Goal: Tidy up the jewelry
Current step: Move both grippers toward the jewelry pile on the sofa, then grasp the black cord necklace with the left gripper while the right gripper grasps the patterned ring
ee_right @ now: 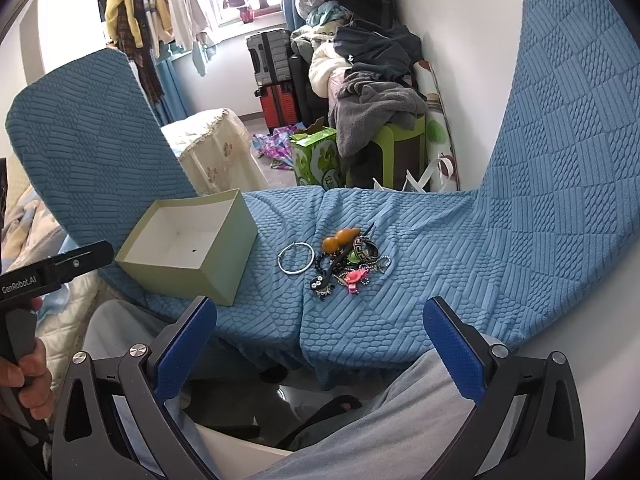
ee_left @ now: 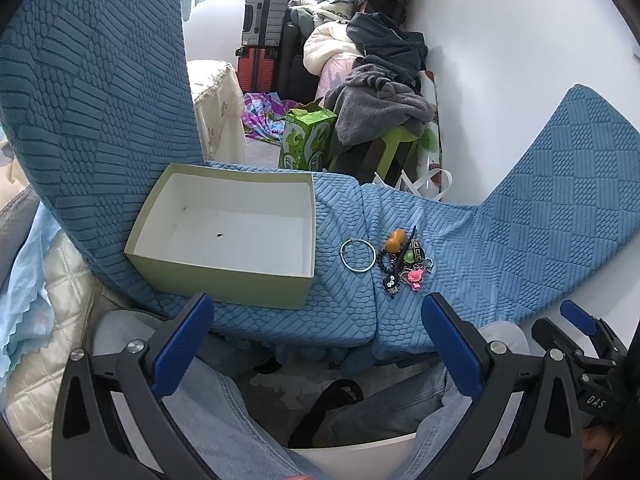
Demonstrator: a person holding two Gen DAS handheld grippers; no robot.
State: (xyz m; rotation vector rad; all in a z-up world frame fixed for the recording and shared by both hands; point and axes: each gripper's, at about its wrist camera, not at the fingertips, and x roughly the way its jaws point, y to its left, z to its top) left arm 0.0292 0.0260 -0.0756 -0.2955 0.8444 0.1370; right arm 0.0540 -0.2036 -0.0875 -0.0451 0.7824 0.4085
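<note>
Box (ee_left: 224,236), pale green outside, white inside, sits lidless on the blue textured cushion (ee_left: 344,312), toward its left side. Interior holds nothing but a small dark speck on the floor of it. In the right wrist view the same box (ee_right: 188,248) stands near the cushion's front edge.

Jewelry lies loose on the cushion, to the right of the box and apart from it. Silver bangle (ee_left: 358,255) lies flat, nearest the box, just beside the main heap. Heap of jewelry (ee_left: 404,268) is tangled: an orange gourd-shaped piece (ee_left: 394,240) at the far side, a black patterned band (ee_right: 366,249), a green bead, a pink charm (ee_left: 414,277), dark beads and a small black figure with white eyes (ee_right: 318,283). Individual chains too tangled to separate by eye.

Left gripper (ee_left: 318,344) hovers low over the front edge of the cushion, blue-padded fingers spread wide, nothing between them. Right gripper (ee_right: 320,348) likewise released, jaws wide apart, holding nothing, short of the heap. Both are well clear of box and jewelry.

Behind the cushion: green carton (ee_left: 306,140), stacked suitcases (ee_left: 264,40), piled clothes (ee_left: 384,80) on a green stool.
</note>
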